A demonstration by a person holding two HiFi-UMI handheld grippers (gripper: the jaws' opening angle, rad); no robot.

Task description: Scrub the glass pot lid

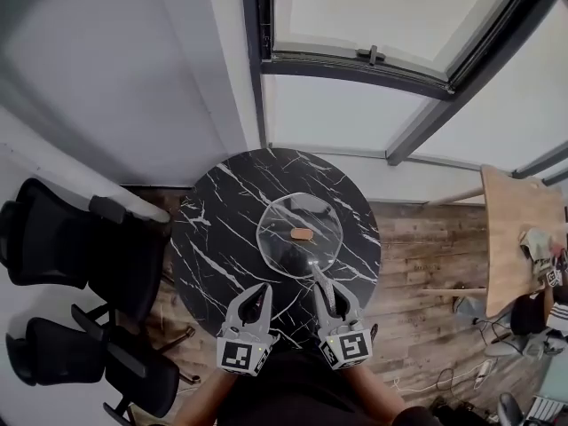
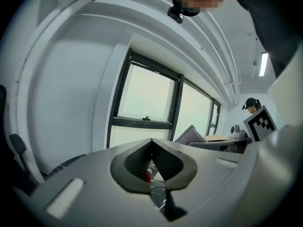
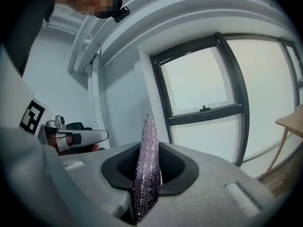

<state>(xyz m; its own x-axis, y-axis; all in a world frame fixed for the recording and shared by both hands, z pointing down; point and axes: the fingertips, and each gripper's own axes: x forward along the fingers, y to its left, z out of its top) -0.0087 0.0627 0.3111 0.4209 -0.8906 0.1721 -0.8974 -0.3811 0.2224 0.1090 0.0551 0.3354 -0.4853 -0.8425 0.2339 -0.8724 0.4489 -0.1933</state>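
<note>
Now, your left gripper (image 1: 263, 291): jaws pressed together, nothing between them, lower centre of the frame.
Your right gripper (image 1: 325, 293): clamped on a purple glittery scrubbing cloth (image 3: 146, 174), just beside it, tip near the lid's lower rim.
Lid: the round glass pot lid (image 1: 284, 224) lies mid-frame on the round black marble table (image 1: 213, 238).

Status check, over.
Left tongs shut, empty. Right tongs clamp purple scrubber. Glass lid flat on marble table. Nothing blocking.
</note>
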